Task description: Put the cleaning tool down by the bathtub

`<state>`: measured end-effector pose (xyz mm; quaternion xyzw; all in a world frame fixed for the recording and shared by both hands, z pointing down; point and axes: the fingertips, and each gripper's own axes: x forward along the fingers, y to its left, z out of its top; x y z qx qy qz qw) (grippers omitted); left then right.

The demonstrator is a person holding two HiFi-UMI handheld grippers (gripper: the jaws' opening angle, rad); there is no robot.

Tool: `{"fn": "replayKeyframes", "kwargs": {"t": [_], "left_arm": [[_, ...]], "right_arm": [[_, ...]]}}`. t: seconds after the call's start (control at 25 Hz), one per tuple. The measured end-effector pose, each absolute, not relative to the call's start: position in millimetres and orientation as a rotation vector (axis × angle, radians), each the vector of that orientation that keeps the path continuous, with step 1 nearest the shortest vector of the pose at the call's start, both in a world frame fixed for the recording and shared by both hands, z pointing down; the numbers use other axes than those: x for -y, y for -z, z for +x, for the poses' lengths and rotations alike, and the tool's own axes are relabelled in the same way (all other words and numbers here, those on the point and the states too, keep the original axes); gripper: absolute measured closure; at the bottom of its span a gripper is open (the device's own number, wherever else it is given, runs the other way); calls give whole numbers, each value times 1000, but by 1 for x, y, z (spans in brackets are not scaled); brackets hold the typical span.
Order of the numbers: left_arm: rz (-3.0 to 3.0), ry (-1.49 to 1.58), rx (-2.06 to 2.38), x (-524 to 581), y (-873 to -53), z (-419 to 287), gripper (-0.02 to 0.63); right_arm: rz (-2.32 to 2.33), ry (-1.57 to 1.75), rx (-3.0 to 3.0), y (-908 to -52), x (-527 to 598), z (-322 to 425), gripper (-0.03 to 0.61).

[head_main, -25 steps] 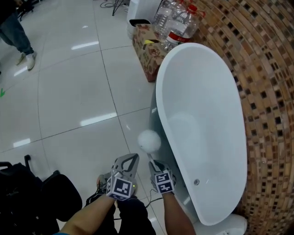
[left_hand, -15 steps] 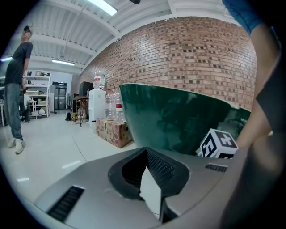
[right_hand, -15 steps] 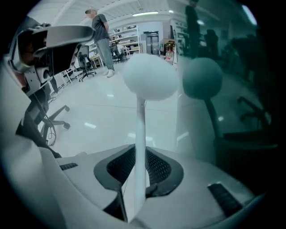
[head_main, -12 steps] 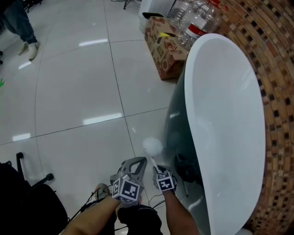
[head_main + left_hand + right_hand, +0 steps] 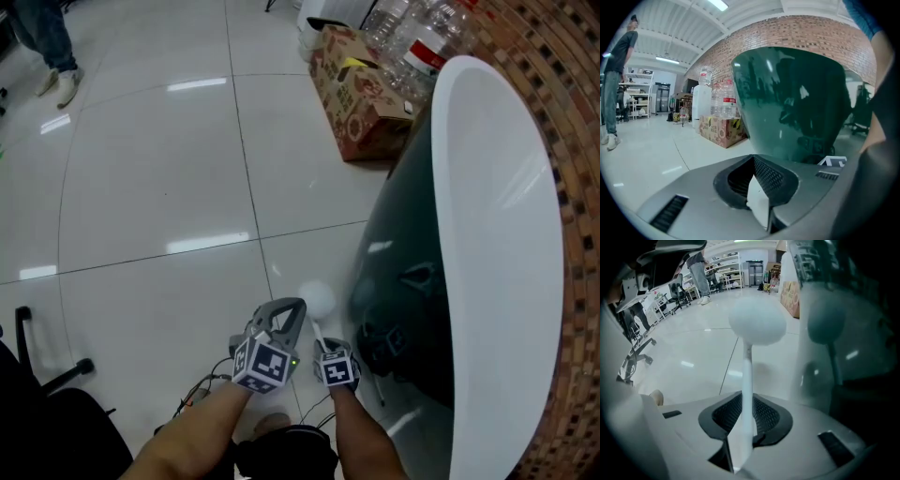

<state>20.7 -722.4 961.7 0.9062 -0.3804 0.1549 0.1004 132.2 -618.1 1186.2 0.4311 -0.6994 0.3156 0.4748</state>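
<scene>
The cleaning tool is a thin white stick with a round white head (image 5: 319, 298). My right gripper (image 5: 325, 354) is shut on its handle (image 5: 746, 380), and the head (image 5: 757, 324) hangs out over the tiled floor. The bathtub (image 5: 412, 234), dark green outside and white inside, stands just to the right of the tool, whose head is mirrored in the glossy tub wall (image 5: 843, 333). My left gripper (image 5: 292, 309) is close on the tool's left, shut with nothing in it (image 5: 758, 197), and points toward the tub wall (image 5: 797, 103).
A printed cardboard box (image 5: 361, 103) and big water bottles (image 5: 412, 37) stand at the tub's far end. A mosaic brick wall (image 5: 562, 94) runs behind the tub. A person's legs (image 5: 47, 37) are far left. A chair base (image 5: 47, 375) and cables (image 5: 202, 389) lie near me.
Both grippers have come down together. The tool's head has dropped from about the tub's rim to low beside its dark outer wall. The grip on the handle is unchanged.
</scene>
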Motion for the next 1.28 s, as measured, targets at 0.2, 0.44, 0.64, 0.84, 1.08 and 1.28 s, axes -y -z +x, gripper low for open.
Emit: {"fn": "replayKeyframes", "kwargs": {"t": [0.2, 0.44, 0.64, 0.84, 1.08, 1.28], "left_arm": [[2706, -496, 1032, 732, -988, 34, 617], [2728, -479, 1033, 740, -983, 35, 617], [2754, -472, 1005, 739, -978, 39, 617], [2759, -439, 1024, 745, -971, 37, 617], [2786, -426, 1004, 743, -965, 44, 617], [2791, -428, 996, 742, -965, 46, 617]], "right_arm": [[1037, -756, 1663, -1220, 623, 149, 492], [987, -764, 1615, -1252, 623, 156, 492], [954, -761, 1580, -1264, 622, 161, 492], [948, -788, 1577, -1279, 620, 160, 492], [941, -785, 1525, -1290, 610, 163, 488], [933, -795, 1551, -1302, 609, 161, 476]]}}
